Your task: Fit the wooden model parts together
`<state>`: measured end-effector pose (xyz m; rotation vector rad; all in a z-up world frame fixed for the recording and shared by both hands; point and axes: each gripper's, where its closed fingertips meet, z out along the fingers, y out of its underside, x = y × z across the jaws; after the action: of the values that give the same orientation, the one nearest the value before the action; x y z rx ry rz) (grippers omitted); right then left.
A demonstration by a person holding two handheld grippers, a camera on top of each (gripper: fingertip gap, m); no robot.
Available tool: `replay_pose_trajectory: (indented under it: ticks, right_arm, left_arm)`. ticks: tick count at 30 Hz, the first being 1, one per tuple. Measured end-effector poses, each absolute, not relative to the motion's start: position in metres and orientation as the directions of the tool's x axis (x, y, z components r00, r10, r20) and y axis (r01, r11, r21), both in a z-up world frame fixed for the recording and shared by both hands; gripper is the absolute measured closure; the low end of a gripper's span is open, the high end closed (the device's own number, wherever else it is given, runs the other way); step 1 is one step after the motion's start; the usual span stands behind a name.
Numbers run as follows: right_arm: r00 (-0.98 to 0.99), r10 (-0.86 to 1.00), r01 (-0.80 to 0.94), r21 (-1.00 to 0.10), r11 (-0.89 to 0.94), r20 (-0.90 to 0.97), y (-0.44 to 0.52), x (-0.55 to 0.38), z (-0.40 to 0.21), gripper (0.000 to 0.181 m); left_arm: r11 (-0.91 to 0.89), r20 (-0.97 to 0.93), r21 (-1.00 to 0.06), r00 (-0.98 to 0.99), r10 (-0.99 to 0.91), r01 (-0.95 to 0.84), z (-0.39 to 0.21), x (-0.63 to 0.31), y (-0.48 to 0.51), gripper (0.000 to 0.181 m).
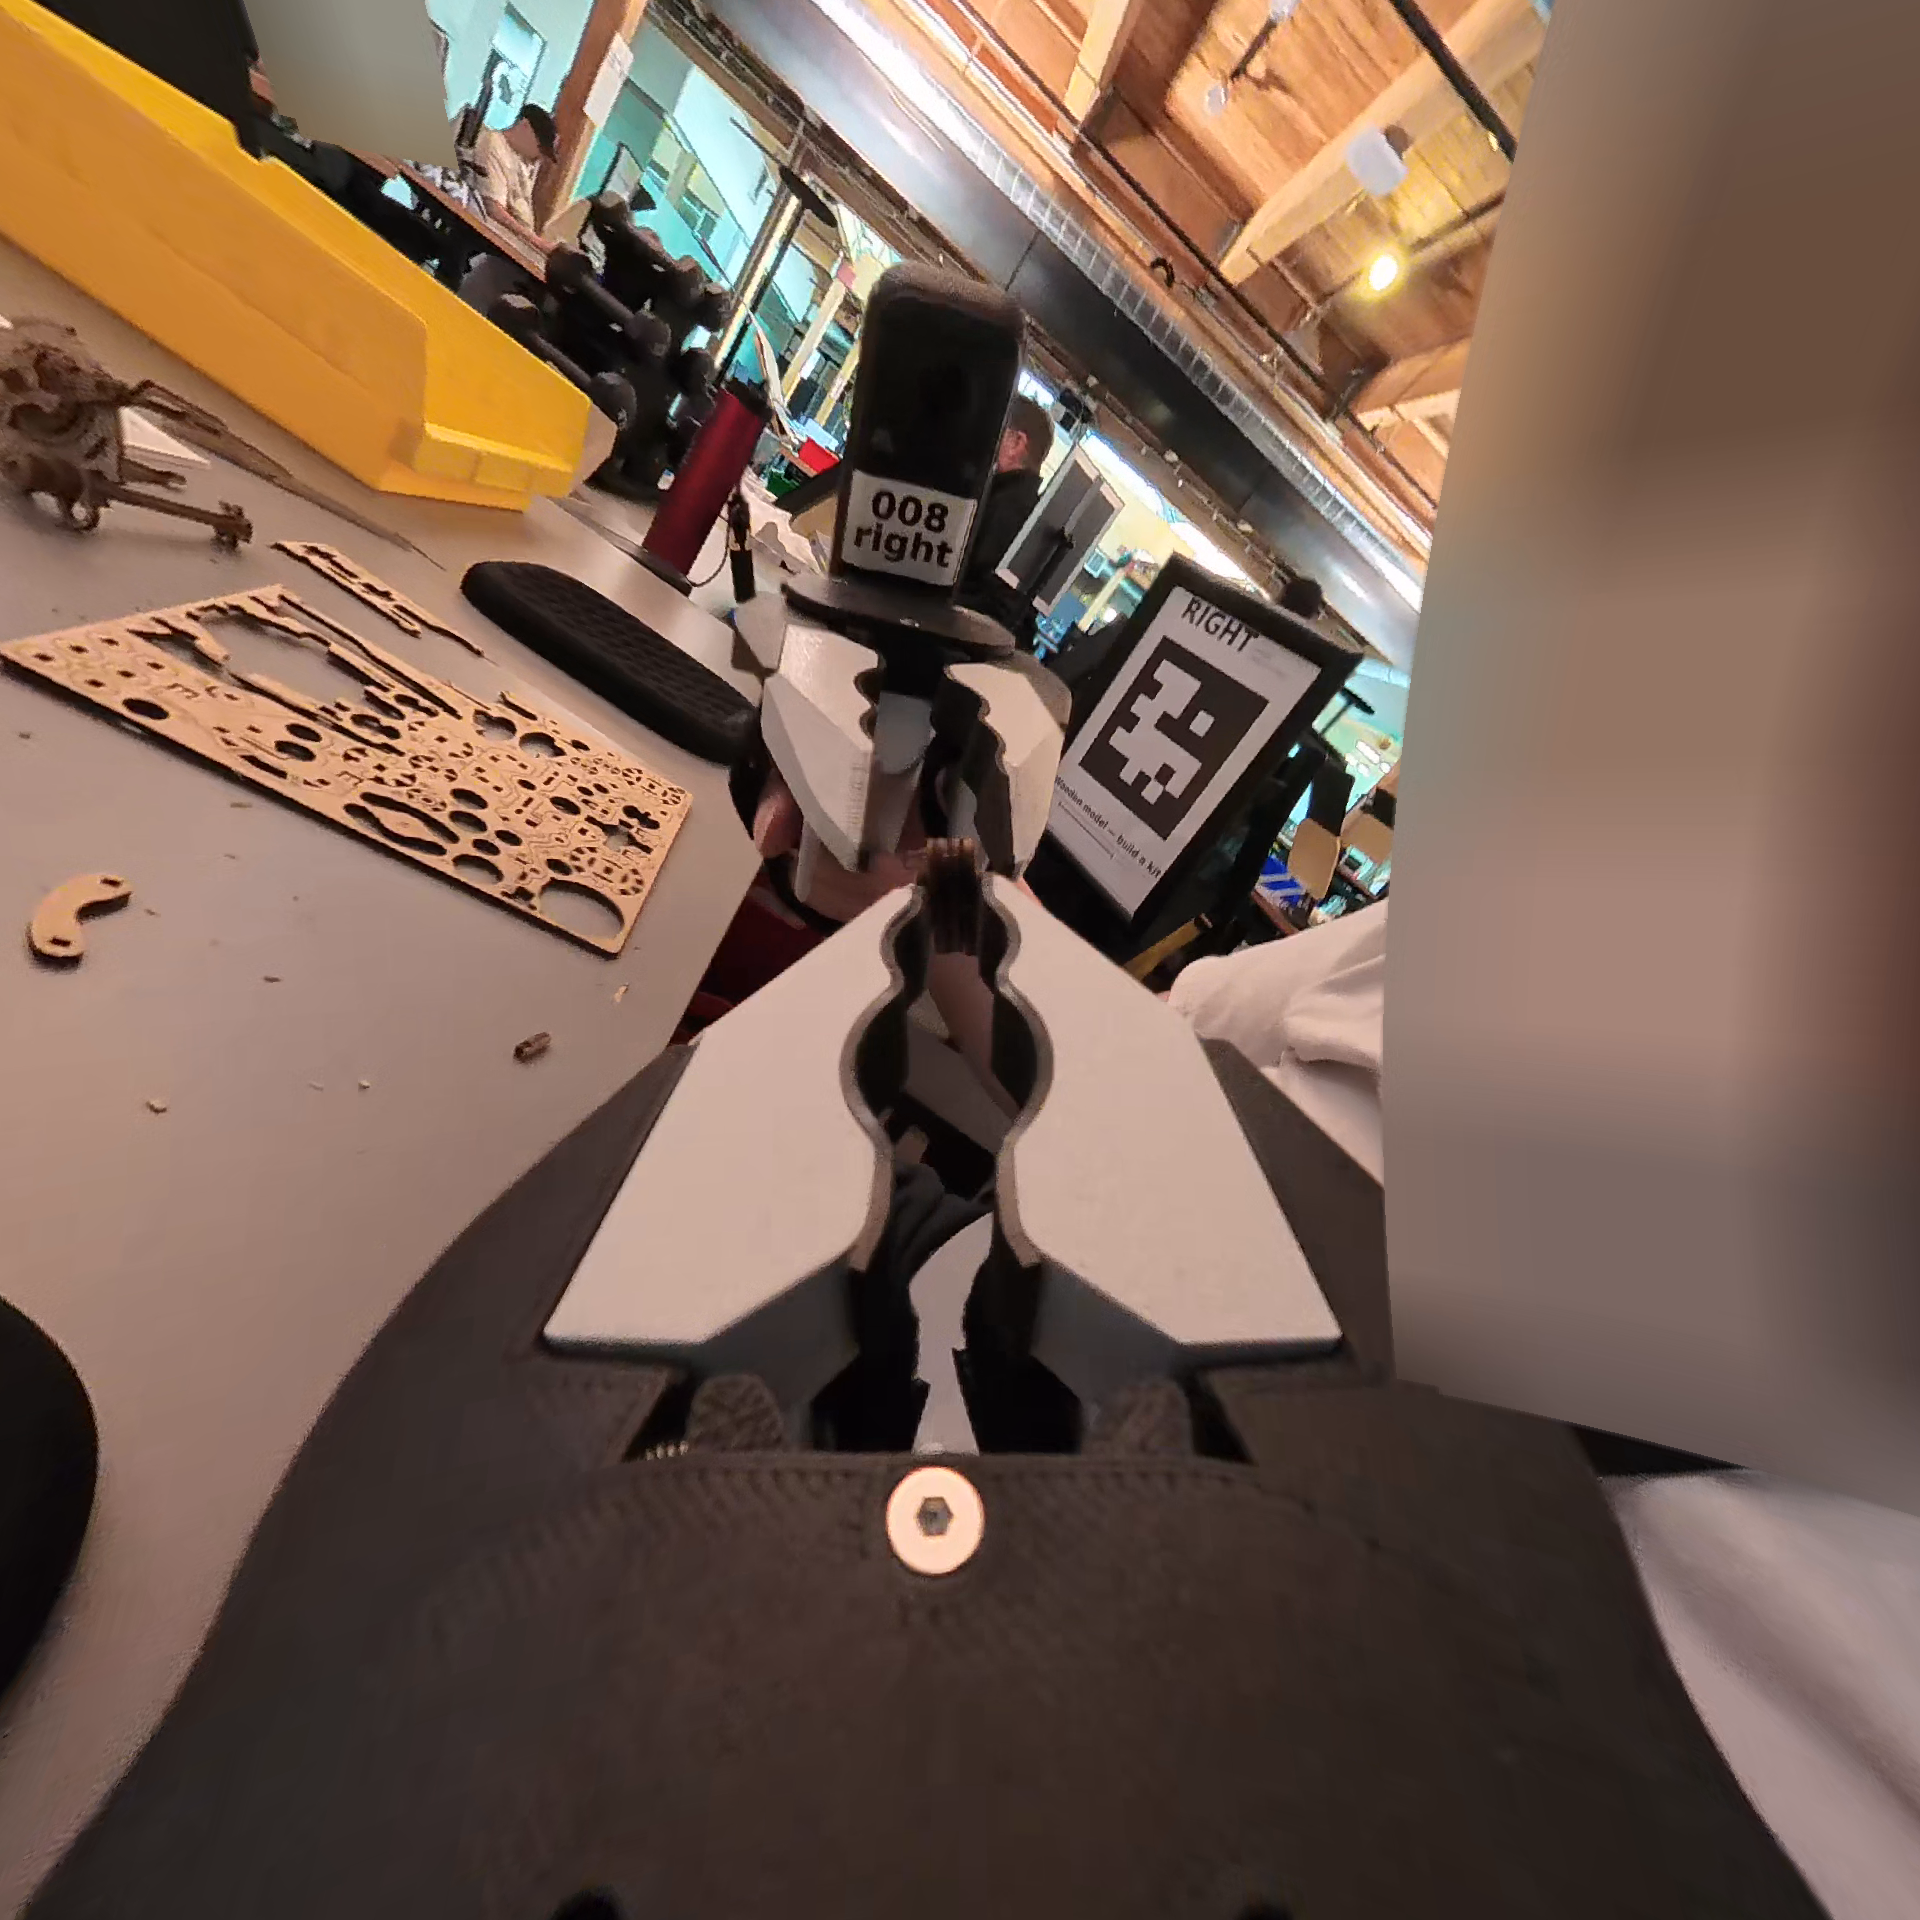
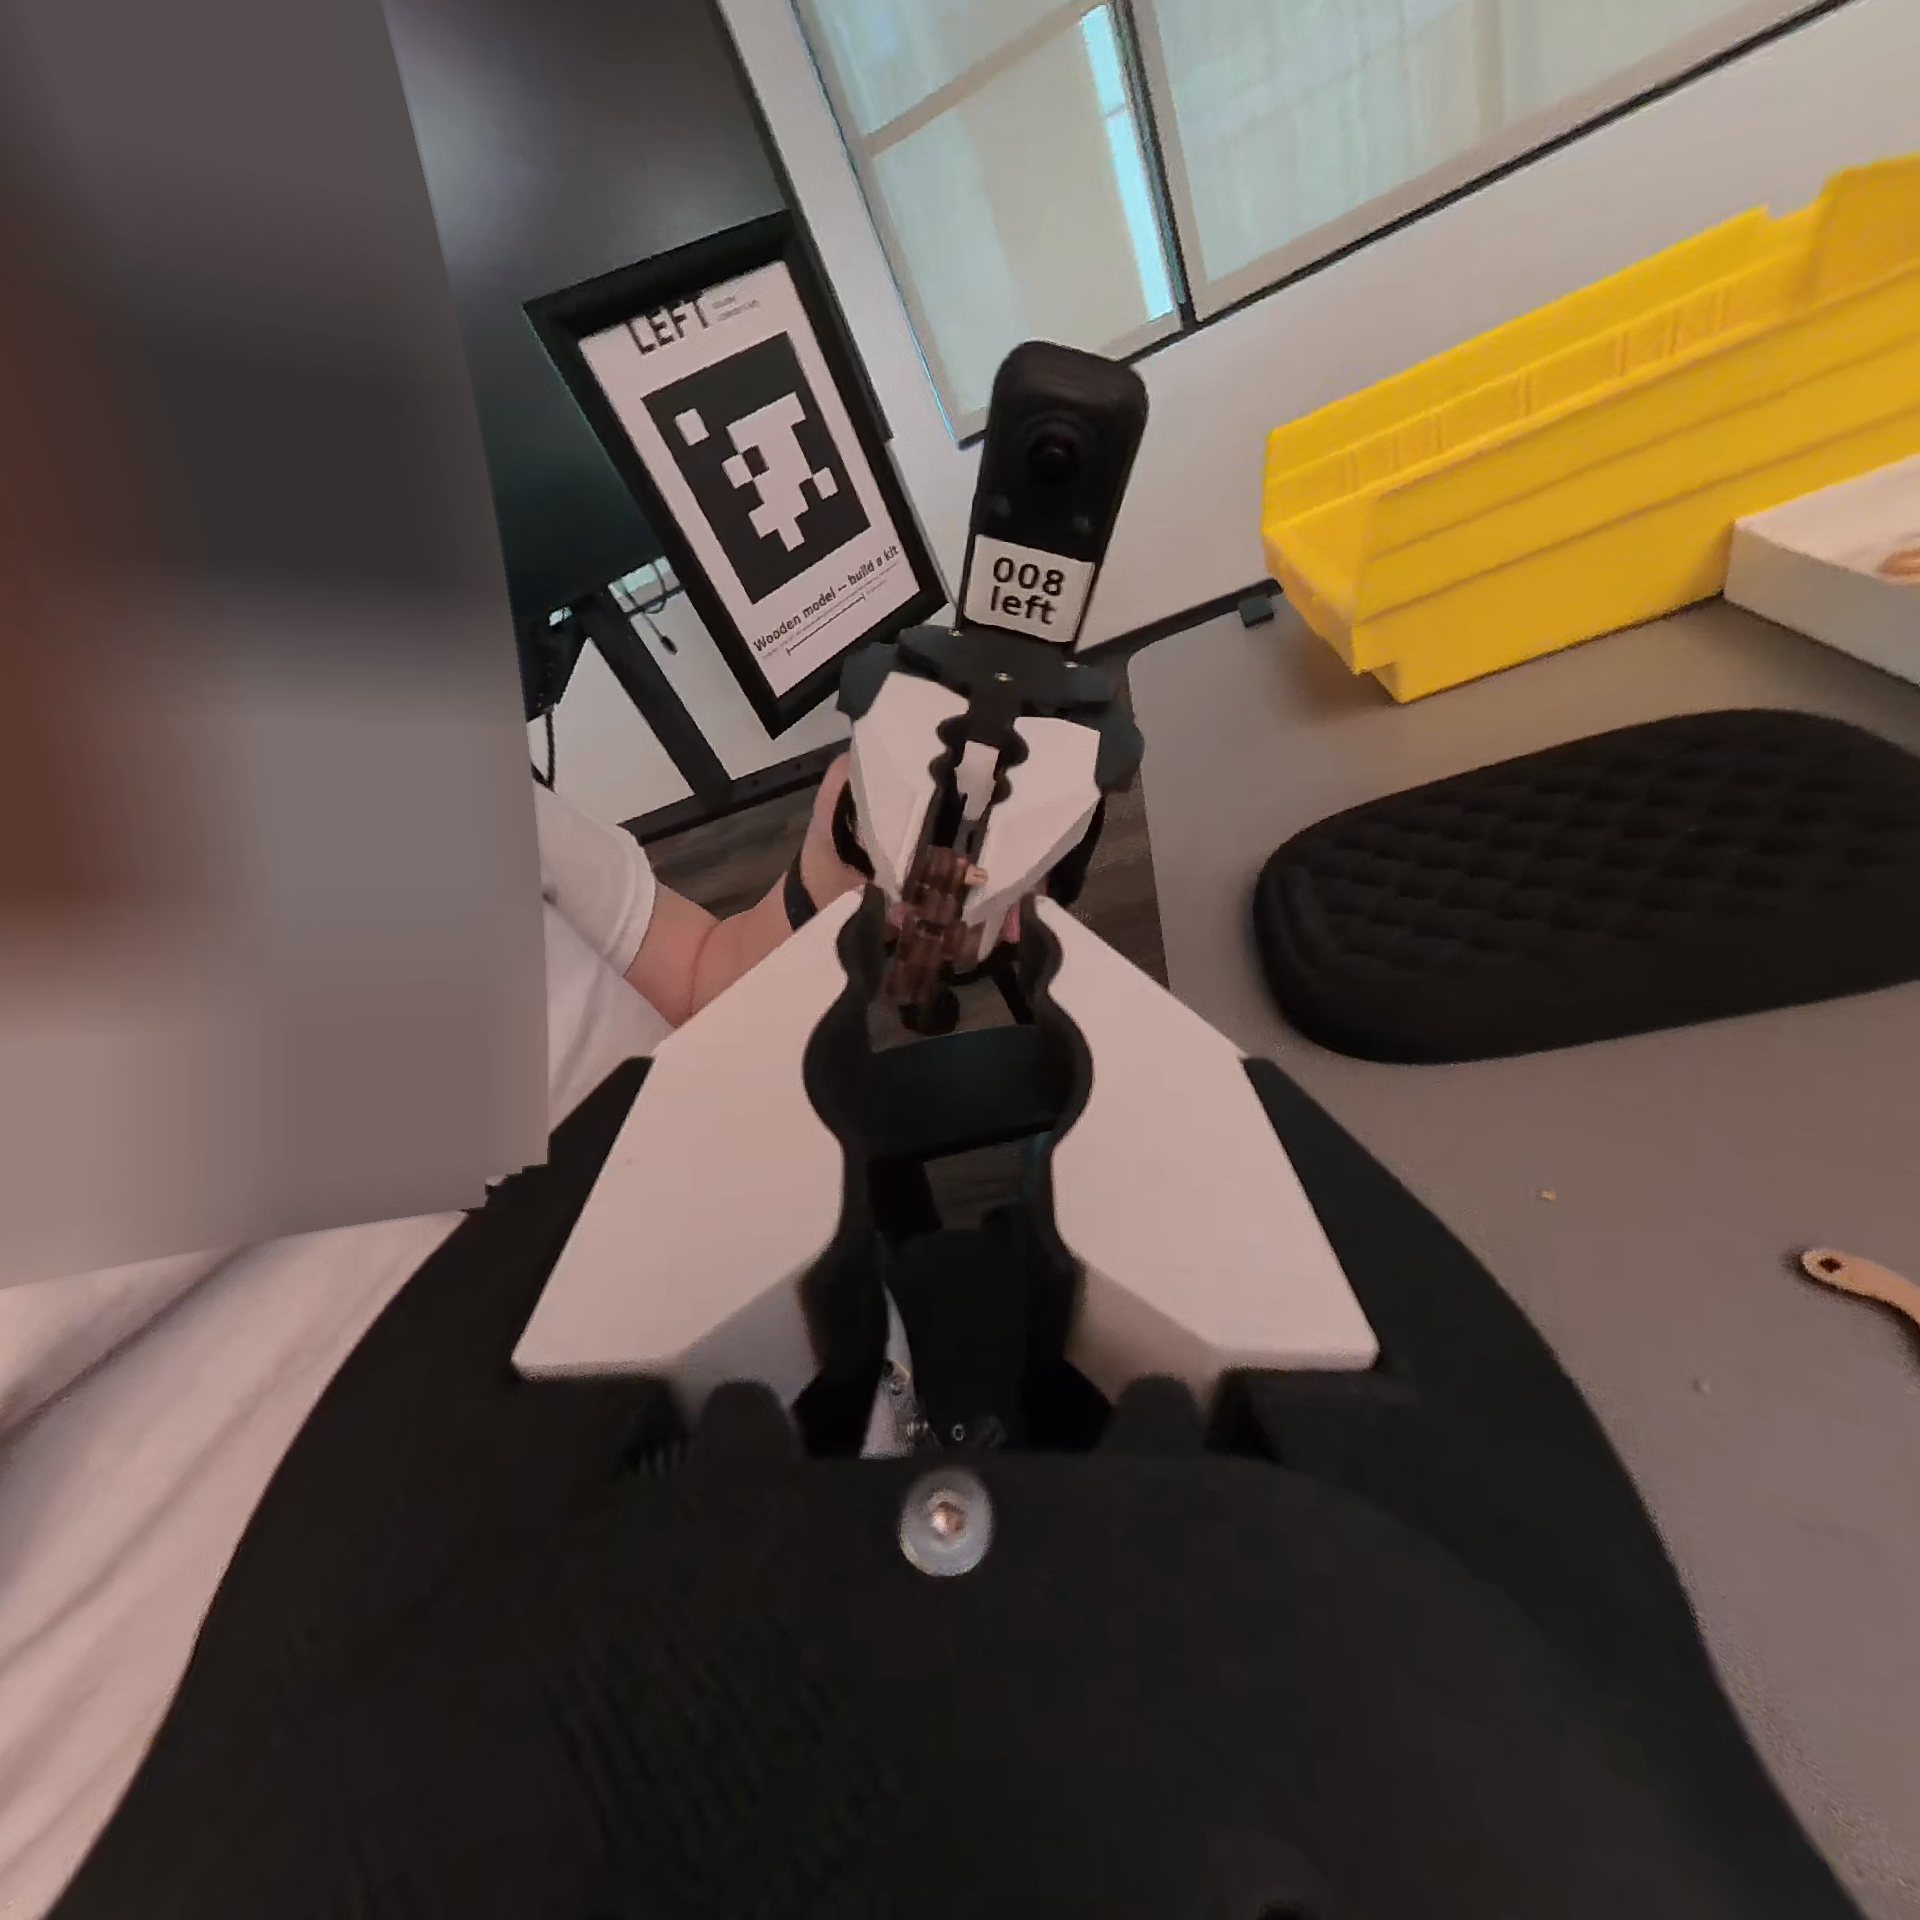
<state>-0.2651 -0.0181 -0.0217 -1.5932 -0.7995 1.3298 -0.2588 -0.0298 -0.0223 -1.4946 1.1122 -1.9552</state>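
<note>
A small dark brown stacked wooden part (image 1: 951,902) is pinched between my left gripper's (image 1: 951,914) fingertips, held in the air off the table's edge. My right gripper (image 1: 935,864) faces it tip to tip, and the part's top reaches between its jaws. In the right wrist view the wooden part (image 2: 923,940) runs from the left gripper (image 2: 951,891) into the gap of my right gripper (image 2: 951,920). The right jaws stand a little apart around it. A punched-out wooden sheet (image 1: 364,748) and a loose curved piece (image 1: 78,914) lie on the grey table (image 1: 312,1091).
A partly built wooden model (image 1: 62,436) sits far left. A yellow bin (image 1: 312,291) (image 2: 1558,499) and a black pad (image 1: 613,655) (image 2: 1610,883) lie on the table. Marker sign stands (image 1: 1184,738) (image 2: 758,499) stand beyond the edge. A white tray (image 2: 1829,582) is at right. My two grippers' fingertips are within a few centimetres of each other.
</note>
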Motion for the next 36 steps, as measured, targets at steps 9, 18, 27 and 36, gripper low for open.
replay_pose_trajectory:
  ticks: [9,18,27,36]
  right_arm:
    - [0.192,0.777,-0.172,-0.800,-0.575,-0.600,-0.011,-0.271,-0.041,0.172]
    - [0.178,0.619,-0.277,-0.643,-0.714,-0.765,-0.012,-0.269,-0.069,0.176]
    - [0.246,0.610,-0.286,-0.658,-0.697,-0.753,-0.018,-0.271,-0.083,0.176]
    - [0.372,0.660,-0.362,-0.756,-0.545,-0.653,-0.006,-0.255,-0.080,0.157]
  left_arm:
    - [-0.637,0.636,-0.766,-0.245,-0.731,-0.088,-0.031,-0.256,-0.012,0.176]
    - [-0.595,0.599,-0.801,-0.102,-0.795,-0.064,-0.056,-0.261,0.003,0.163]
    - [-0.675,0.688,-0.725,-0.152,-0.709,-0.135,-0.075,-0.255,-0.016,0.172]
    - [-0.800,0.798,-0.595,-0.181,-0.575,-0.077,-0.074,-0.250,-0.005,0.175]
